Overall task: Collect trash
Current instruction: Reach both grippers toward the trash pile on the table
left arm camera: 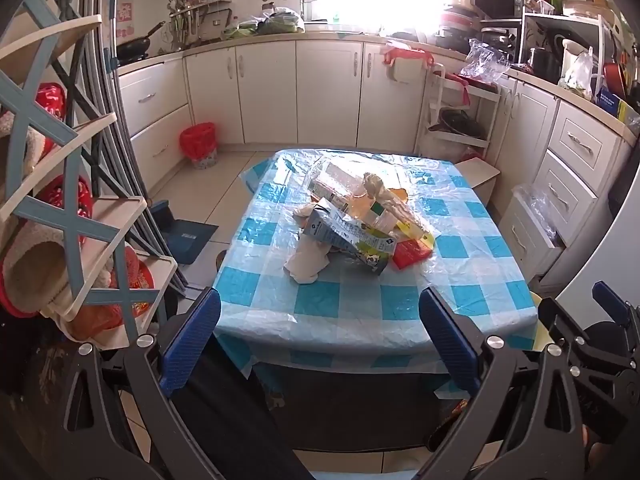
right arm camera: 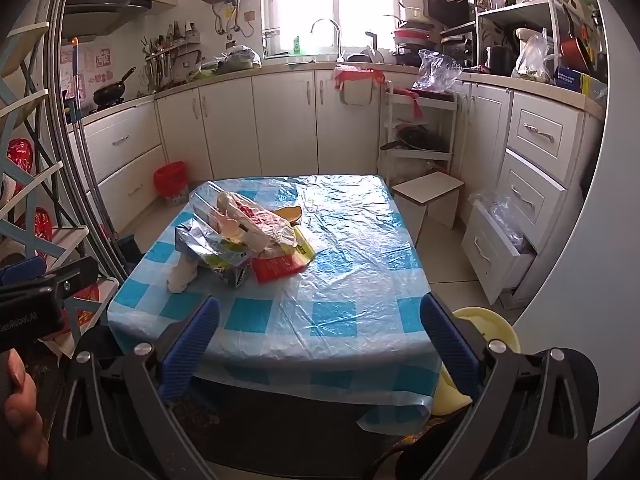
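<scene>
A pile of trash lies on the table (left arm camera: pixel 480 248) (right arm camera: pixel 360 260), which has a blue-and-white checked plastic cover. In it I see a flattened milk carton (left arm camera: pixel 352 236) (right arm camera: pixel 224 256), crumpled white tissue (left arm camera: pixel 306 260) (right arm camera: pixel 182 274), a red packet (left arm camera: pixel 412 254) (right arm camera: pixel 276 266), a clear plastic wrapper (left arm camera: pixel 340 184) (right arm camera: pixel 248 216) and an orange peel (right arm camera: pixel 290 213). My left gripper (left arm camera: pixel 320 300) is open over the near table edge, short of the pile. My right gripper (right arm camera: pixel 320 308) is also open and empty, with the pile ahead to its left. A red-lined bin (left arm camera: pixel 199 144) (right arm camera: pixel 171 182) stands on the floor beyond the table.
A shelf rack (left arm camera: pixel 60 200) with red items stands close on the left, and a blue dustpan (left arm camera: pixel 184 236) lies beside it. A small white stool (right arm camera: pixel 428 192), an open drawer (right arm camera: pixel 500 248) and a yellow object (right arm camera: pixel 484 328) are to the right of the table. Cabinets line the walls.
</scene>
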`<state>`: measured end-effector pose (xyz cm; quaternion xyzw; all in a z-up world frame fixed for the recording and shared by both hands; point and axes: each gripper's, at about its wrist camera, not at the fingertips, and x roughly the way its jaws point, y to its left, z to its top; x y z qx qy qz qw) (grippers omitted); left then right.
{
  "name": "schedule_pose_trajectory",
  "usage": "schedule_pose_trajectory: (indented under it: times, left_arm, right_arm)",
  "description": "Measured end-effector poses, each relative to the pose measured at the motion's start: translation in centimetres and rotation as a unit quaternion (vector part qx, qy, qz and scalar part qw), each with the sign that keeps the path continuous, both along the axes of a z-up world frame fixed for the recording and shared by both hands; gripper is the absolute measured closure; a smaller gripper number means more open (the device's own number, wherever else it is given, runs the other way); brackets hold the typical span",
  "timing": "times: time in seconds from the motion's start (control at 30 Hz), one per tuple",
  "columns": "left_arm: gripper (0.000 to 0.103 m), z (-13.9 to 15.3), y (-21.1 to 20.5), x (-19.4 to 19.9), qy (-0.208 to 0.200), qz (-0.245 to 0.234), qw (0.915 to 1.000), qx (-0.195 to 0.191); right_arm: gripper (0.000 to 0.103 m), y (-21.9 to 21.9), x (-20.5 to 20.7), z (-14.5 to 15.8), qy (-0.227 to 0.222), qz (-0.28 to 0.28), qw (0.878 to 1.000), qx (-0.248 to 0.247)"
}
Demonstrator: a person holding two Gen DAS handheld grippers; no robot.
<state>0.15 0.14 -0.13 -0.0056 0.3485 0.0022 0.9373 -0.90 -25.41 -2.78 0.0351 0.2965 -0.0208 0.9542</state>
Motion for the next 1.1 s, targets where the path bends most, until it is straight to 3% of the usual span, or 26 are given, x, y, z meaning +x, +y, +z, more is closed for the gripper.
schedule_pose_trajectory:
  times: [0.53,0.7,0.87,0.97,1.03,1.1]
  left_arm:
    - [0.008,-3.2,2.2,5.4,0.042,0.016,0.9989,-0.016]
    - [0.008,-4.9,2.9,7.3,0.093,0.019,0.9947,-0.04]
    - [0.008,-6.1,3.4,9.3,0.107,0.03,0.9897,-0.09]
    - [0.008,-6.7,3.4,10.0,0.116,0.035,0.9841,-0.13]
    - [0.008,-6.9,3.3,10.6,0.116,0.037,0.9811,-0.151]
    - [0.008,-7.1,3.1,11.1,0.121,0.039,0.9768,-0.173]
  right_arm:
    - [0.007,0.2,5.1,-1.9,-0.002,0.047,0.999,-0.021]
    - [0.007,1.0,8.4,-2.8,-0.008,0.084,0.996,-0.04]
    - [0.007,2.8,11.6,-4.1,-0.031,0.153,0.983,-0.1]
    - [0.007,3.7,14.2,-5.1,-0.022,0.184,0.975,-0.125]
    - [0.011,4.2,15.6,-5.3,-0.027,0.205,0.97,-0.131]
    - [0.026,4.9,16.9,-5.6,-0.025,0.224,0.964,-0.14]
